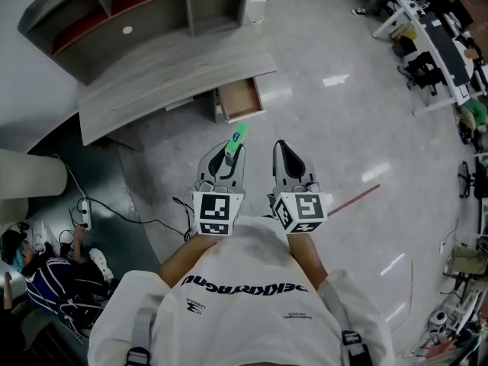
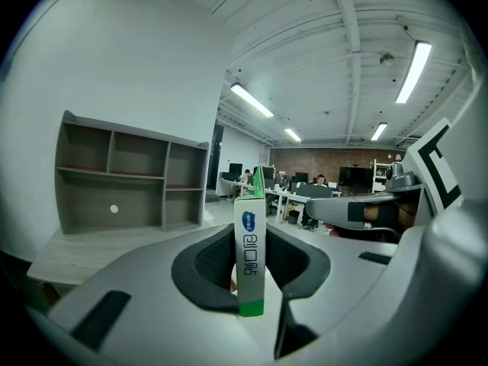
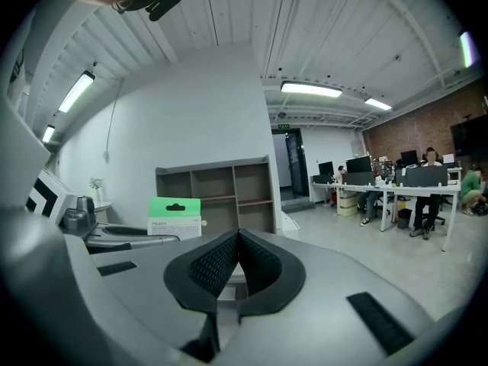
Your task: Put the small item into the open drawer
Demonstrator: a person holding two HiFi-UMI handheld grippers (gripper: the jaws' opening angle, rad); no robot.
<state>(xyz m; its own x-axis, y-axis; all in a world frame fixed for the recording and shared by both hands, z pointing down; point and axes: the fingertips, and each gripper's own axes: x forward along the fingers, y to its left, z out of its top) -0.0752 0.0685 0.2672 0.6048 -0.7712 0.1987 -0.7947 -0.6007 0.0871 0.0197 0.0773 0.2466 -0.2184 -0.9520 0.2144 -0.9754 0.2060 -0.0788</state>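
A small green and white box (image 1: 239,134) stands upright between the pads of my left gripper (image 1: 231,151), which is shut on it. In the left gripper view the box (image 2: 250,239) shows its narrow printed edge. My right gripper (image 1: 284,148) is beside the left one, shut with nothing in it; its pads meet at the tips (image 3: 237,235). From the right gripper view the box (image 3: 174,217) shows its broad face. The open drawer (image 1: 240,99) hangs out under the grey desk (image 1: 168,71) ahead of both grippers, and its inside looks bare.
A grey shelf unit (image 1: 145,6) stands on the desk. Cables and a power strip (image 1: 84,216) lie on the floor at left, near a seated person (image 1: 46,280). Office desks and chairs (image 1: 435,40) fill the far right. A red strip (image 1: 354,200) marks the floor.
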